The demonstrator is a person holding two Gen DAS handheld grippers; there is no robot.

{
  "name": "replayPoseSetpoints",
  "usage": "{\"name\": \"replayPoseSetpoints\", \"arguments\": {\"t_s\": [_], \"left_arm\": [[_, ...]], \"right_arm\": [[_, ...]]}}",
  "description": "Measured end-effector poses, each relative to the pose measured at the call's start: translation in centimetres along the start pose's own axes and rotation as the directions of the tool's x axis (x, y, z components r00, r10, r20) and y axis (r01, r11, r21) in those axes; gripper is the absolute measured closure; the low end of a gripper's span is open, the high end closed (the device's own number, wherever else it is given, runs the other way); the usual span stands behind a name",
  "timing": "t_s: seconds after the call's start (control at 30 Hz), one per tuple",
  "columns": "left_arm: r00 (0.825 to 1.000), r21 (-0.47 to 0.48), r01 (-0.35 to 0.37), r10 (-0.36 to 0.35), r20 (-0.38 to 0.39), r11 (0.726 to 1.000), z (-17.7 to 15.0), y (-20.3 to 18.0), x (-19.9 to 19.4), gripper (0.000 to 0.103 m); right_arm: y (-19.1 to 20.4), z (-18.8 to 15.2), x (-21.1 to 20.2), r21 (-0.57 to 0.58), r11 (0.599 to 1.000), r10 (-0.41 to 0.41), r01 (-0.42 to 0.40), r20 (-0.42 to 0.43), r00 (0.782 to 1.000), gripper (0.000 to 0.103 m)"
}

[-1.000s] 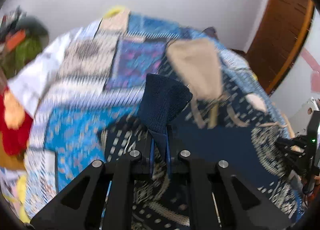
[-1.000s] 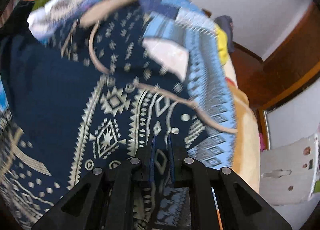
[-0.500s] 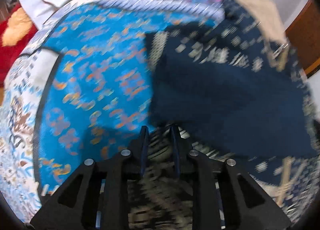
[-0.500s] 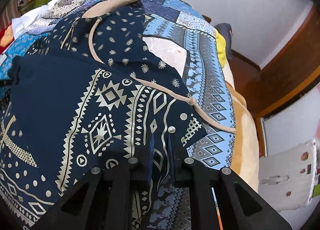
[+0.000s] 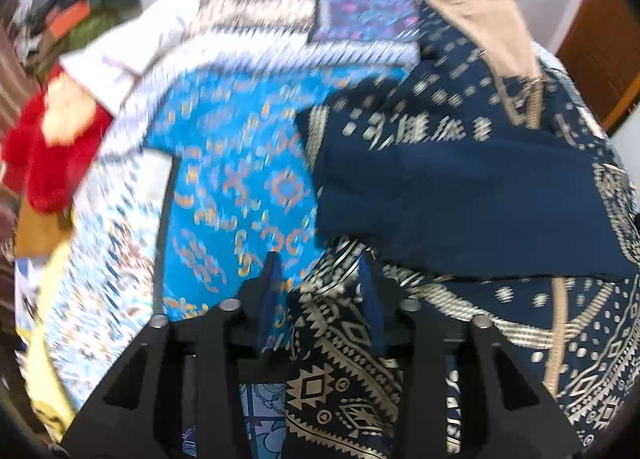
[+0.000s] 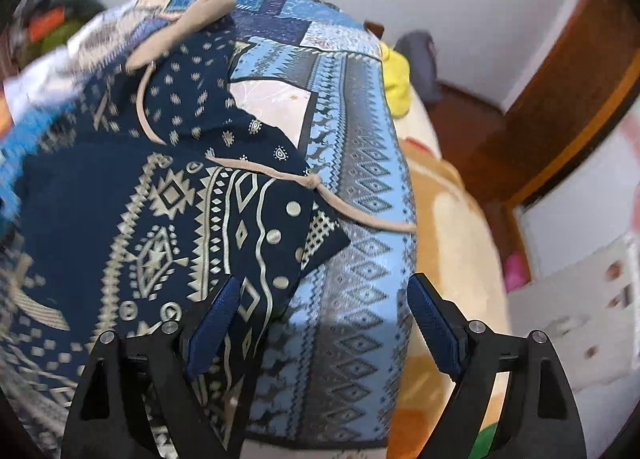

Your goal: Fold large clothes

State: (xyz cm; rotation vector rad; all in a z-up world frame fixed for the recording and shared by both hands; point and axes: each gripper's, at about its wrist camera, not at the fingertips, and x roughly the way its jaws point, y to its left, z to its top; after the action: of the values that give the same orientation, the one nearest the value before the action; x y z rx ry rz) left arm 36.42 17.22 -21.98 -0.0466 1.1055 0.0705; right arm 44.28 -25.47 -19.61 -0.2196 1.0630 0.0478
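A large navy garment point(image 5: 460, 187) with cream geometric print and beige trim lies folded over itself on the blue patchwork bed cover point(image 5: 240, 179). My left gripper point(image 5: 320, 271) hangs just above the garment's near left edge. Its jaws are opening, and loose patterned cloth lies between them without being pinched. In the right wrist view the same garment point(image 6: 160, 219) spreads across the left, with a beige cord point(image 6: 352, 211) trailing off its corner. My right gripper point(image 6: 322, 283) is opening wide over the cover point(image 6: 360, 219). Its left finger rests by the garment's corner and grips nothing.
A red plush item point(image 5: 48, 147) and a heap of clothes point(image 5: 72, 11) sit off the bed's left side. On the right are the bed's edge with an orange-beige blanket point(image 6: 448, 239), a yellow item point(image 6: 396, 75), a wooden door point(image 6: 560, 99) and a white panel point(image 6: 580, 299).
Both grippers were shut on the garment and now stand open. The left one came down to the bed with the raised fold, which now lies flat. The right jaws spread wide.
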Motion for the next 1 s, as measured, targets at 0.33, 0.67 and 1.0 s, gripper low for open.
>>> {"name": "replayPoseSetpoints", "arguments": {"t_s": [0.33, 0.67, 1.0], "left_arm": [[0.985, 0.074, 0.002, -0.014, 0.17, 0.997, 7.7, -4.5, -5.5, 0.014], [0.975, 0.055, 0.033, -0.044, 0.219, 0.998, 16.5, -7.3, -3.9, 0.001], [0.99, -0.044, 0.107, -0.102, 0.094, 0.993, 22.4, -8.1, 5.3, 0.001]], "right_arm": [[-0.5, 5.0, -5.0, 0.085, 0.969, 0.222, -0.23, 0.095, 0.97, 0.01], [2.0, 14.1, -3.8, 0.104, 0.926, 0.345, -0.363, 0.158, 0.925, 0.006], [5.6, 21.7, 5.3, 0.152, 0.904, 0.392, -0.398, 0.072, 0.917, 0.006]]}}
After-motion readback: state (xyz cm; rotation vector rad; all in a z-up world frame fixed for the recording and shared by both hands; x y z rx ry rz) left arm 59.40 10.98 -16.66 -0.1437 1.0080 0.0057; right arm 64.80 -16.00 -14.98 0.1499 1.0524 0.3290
